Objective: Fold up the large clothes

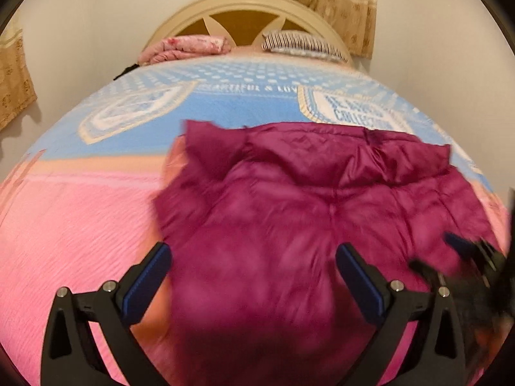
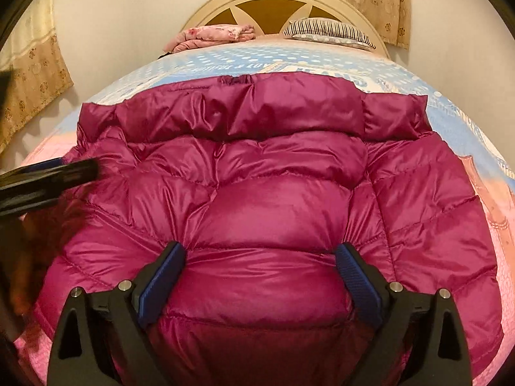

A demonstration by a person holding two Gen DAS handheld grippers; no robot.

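Note:
A magenta quilted puffer jacket [image 2: 273, 173] lies flat on the bed, collar toward the headboard; it also shows blurred in the left wrist view [image 1: 289, 209]. My left gripper [image 1: 252, 257] is open, its fingers wide apart over the jacket's left edge. My right gripper [image 2: 260, 257] is open, its blue pads pressing into the puffy fabric on both sides of a quilted section. The right gripper shows blurred at the right edge of the left wrist view [image 1: 470, 254], and the left gripper shows at the left edge of the right wrist view [image 2: 51, 177].
The bed has a pink and blue printed cover [image 1: 80, 218]. A folded pink blanket [image 1: 186, 46] and a striped pillow [image 1: 299, 43] lie by the cream headboard [image 1: 248, 3]. Beige curtains [image 1: 341, 0] hang behind.

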